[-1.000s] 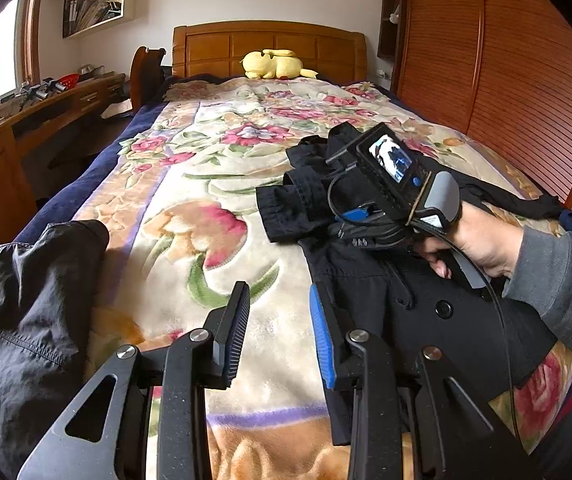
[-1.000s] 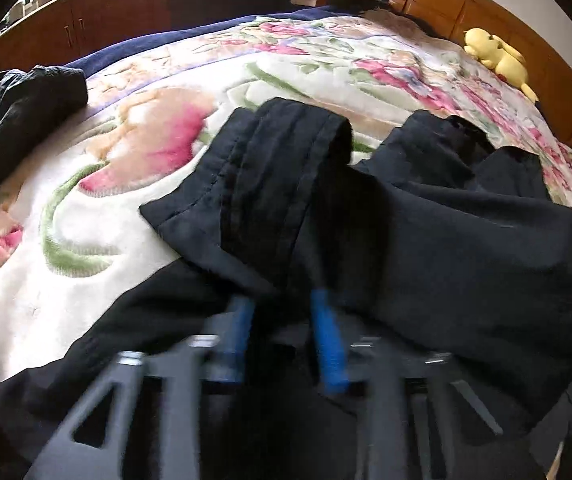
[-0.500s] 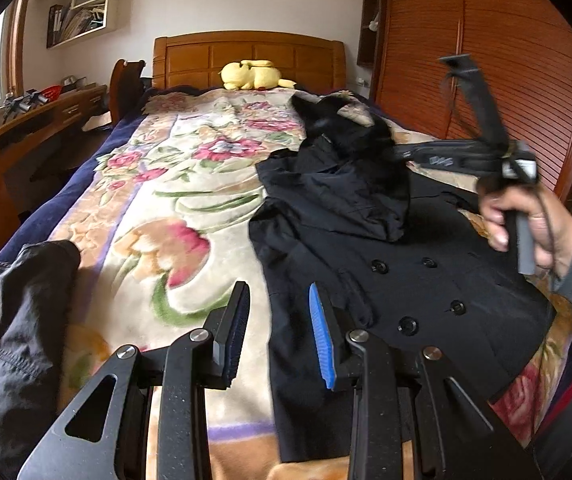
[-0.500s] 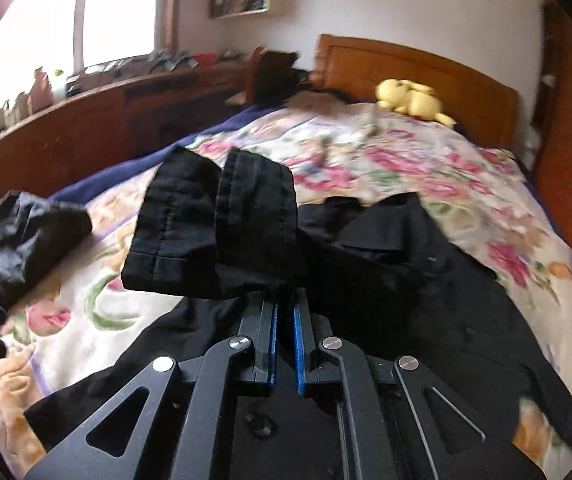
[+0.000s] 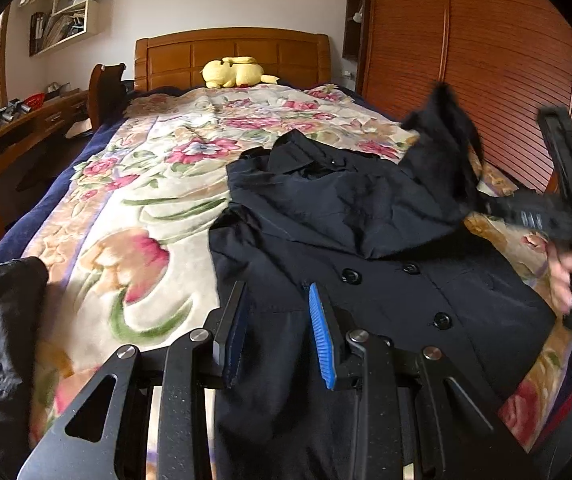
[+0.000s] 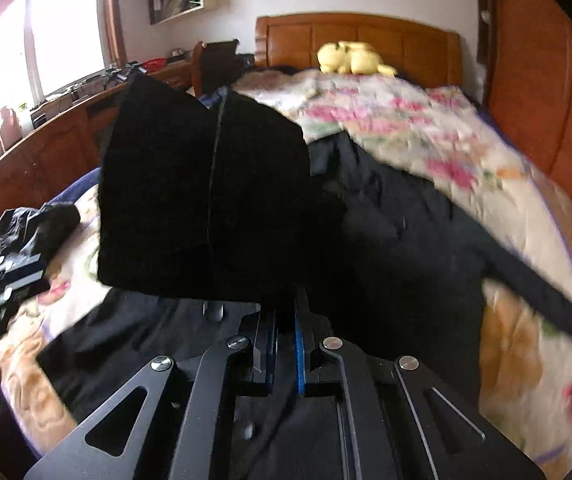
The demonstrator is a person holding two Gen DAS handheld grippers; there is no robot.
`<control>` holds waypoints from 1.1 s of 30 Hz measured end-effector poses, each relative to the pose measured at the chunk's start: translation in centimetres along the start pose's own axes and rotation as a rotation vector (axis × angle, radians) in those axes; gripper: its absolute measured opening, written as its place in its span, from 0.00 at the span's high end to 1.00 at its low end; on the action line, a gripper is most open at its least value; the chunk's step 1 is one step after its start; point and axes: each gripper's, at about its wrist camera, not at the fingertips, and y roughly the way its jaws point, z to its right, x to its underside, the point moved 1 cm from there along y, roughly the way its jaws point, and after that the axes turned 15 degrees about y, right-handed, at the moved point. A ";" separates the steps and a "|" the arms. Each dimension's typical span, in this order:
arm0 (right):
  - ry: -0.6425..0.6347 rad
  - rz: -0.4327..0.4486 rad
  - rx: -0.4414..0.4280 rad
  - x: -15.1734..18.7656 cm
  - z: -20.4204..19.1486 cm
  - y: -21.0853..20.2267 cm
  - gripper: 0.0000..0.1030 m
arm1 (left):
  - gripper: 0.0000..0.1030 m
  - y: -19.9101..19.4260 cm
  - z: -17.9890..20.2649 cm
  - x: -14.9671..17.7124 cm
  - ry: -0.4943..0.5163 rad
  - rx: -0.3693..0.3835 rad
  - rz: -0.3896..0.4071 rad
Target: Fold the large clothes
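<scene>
On floral bedspread (image 5: 154, 208): right gripper (image 6: 284, 344) fingers clamp black coat (image 5: 366, 248) sleeve; left gripper (image 5: 278, 332) fingers apart, empty.

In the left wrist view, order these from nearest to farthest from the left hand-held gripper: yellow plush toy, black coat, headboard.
From the left hand-held gripper:
1. Black coat, directly ahead, on the bed.
2. Yellow plush toy, at the bed's far end.
3. Headboard, just behind the toy.

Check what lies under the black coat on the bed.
The black coat lies on the floral blanket, which shows around it. The right gripper holds its sleeve lifted. Whatever sits beneath the coat's body is covered.
</scene>
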 end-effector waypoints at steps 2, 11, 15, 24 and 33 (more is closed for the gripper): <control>0.007 -0.025 0.010 1.3 0.9 -0.7 0.88 | 0.69 0.0 0.8 -0.3 0.023 -0.008 0.006; -0.013 -0.021 0.097 7.4 3.5 -4.7 0.54 | 0.69 1.0 3.0 2.4 -0.016 0.043 -0.034; -0.030 0.006 0.069 8.1 3.6 -7.1 0.53 | 0.69 0.9 3.7 3.0 0.001 0.043 -0.053; -0.117 -0.022 -0.057 9.4 1.8 -5.6 0.53 | 0.69 -1.8 3.8 3.5 -0.017 0.034 -0.029; -0.201 -0.180 -0.068 9.3 -0.4 1.2 0.53 | 0.69 -3.3 4.1 3.9 -0.022 0.026 -0.026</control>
